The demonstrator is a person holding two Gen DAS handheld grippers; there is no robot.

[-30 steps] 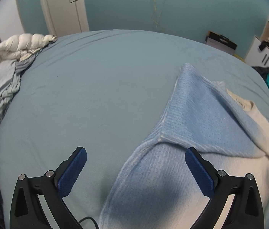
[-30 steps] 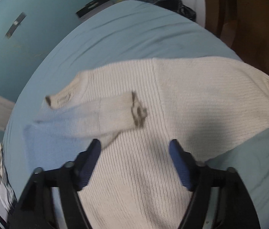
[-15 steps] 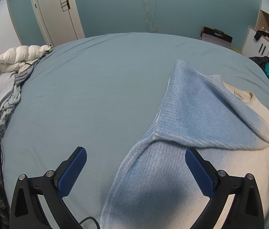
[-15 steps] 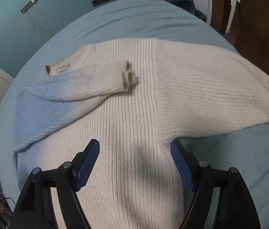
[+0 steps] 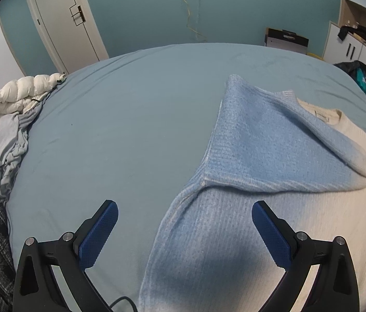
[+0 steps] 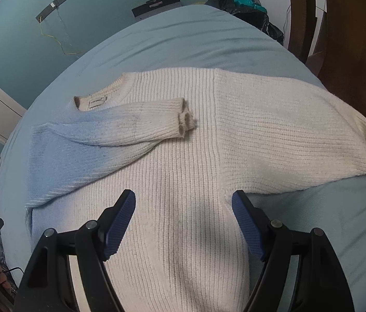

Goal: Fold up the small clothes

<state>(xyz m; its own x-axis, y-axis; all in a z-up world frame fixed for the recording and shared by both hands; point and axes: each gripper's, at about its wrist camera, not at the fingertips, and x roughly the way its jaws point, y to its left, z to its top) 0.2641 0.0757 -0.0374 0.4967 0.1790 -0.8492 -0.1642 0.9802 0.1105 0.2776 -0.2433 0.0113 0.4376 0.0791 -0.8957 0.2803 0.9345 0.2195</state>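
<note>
The sweater (image 6: 183, 161) lies flat on the bed (image 5: 120, 135), its blue left sleeve (image 6: 120, 130) folded across the chest, the right sleeve (image 6: 299, 135) spread out. Above its near hem, the left gripper (image 5: 184, 231) and right gripper (image 6: 183, 221) both gape, holding nothing.

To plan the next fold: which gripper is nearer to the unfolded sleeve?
Right. The right gripper hangs open beside that sleeve; the left gripper is over the sweater's opposite, blue edge.
</note>
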